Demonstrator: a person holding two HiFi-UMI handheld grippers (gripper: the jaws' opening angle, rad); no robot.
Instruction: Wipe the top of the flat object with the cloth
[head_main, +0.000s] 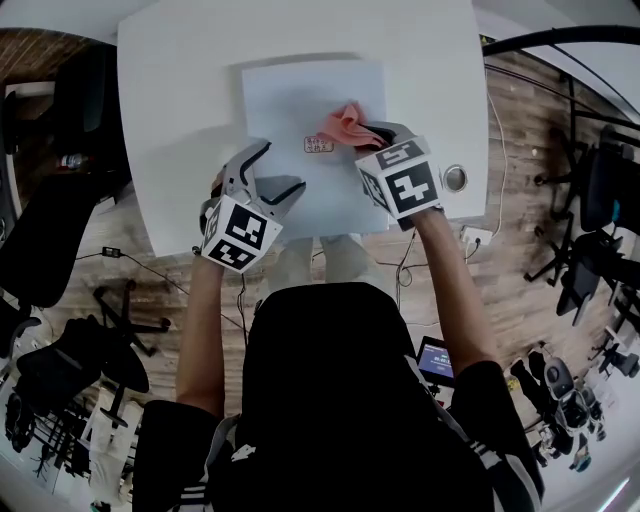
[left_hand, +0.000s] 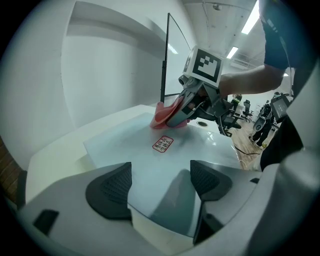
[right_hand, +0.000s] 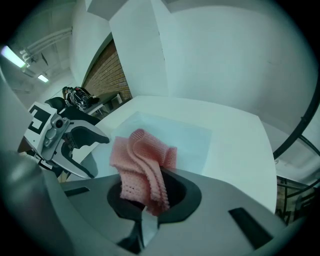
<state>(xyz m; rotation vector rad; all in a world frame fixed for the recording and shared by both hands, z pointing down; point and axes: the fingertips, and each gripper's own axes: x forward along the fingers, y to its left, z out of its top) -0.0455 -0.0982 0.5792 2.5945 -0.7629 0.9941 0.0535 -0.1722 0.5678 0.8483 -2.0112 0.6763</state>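
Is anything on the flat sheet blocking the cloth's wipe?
Nothing raised. The right gripper holds the cloth on the sheet; only a flat red-printed label lies beside it, and the open left gripper sits at the near edge.

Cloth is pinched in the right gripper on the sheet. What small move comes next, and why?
Probably sweep the right gripper leftward with the pink cloth pressed down. Its jaws are shut on the cloth, which sits at the flat sheet's right side beside the red label, so most of the surface lies to its left. The left gripper, open, sits at the near edge.
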